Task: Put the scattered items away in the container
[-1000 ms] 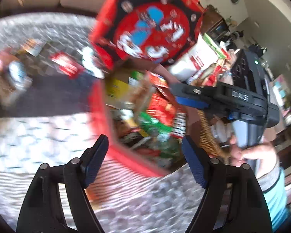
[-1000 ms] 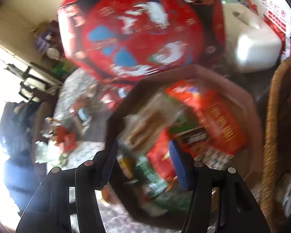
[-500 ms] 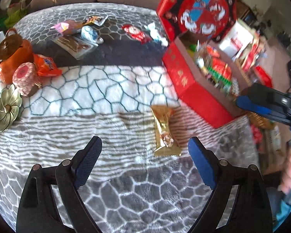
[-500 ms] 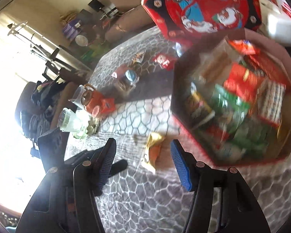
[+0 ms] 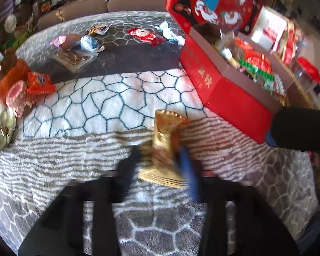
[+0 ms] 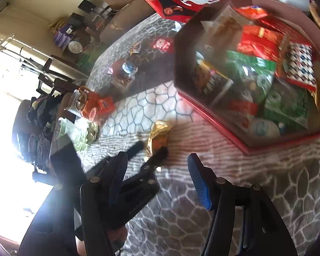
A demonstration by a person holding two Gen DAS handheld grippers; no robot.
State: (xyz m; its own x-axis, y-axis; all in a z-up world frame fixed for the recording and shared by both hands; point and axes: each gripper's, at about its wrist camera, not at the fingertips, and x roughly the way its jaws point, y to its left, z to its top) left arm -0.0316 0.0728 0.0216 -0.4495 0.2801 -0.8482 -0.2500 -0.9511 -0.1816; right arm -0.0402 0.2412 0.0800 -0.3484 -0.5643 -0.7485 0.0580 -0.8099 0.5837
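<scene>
The left gripper (image 5: 162, 162), blurred at the bottom centre of the left wrist view, has its two fingers on either side of a gold snack packet (image 5: 165, 147) that lies on the patterned blanket (image 5: 108, 106); the blur prevents telling whether the fingers press the packet or merely bracket it. In the right wrist view the same gripper (image 6: 152, 149) appears at centre left, with its tips against the lower end of the gold packet (image 6: 157, 137). The right gripper (image 6: 157, 183) fills the bottom of that view with its fingers spread wide and nothing between them, above the grey part of the blanket (image 6: 266, 183). The red octagonal box (image 5: 234, 93) sits at the right of the left wrist view, just beside the gold packet, open and filled with red and green packets. Its lid (image 5: 215, 2) stands tilted behind it at the upper right. In the right wrist view the box (image 6: 213, 115) occupies the upper right. Further loose items remain at the top of the left wrist view: a red wrapper (image 5: 146, 35), a white-and-blue candy (image 5: 169, 33), a blue-and-white round packet (image 5: 89, 42) and a clear packet of brown biscuits (image 5: 73, 57). An orange packet (image 5: 39, 83) lies at the left edge.
</scene>
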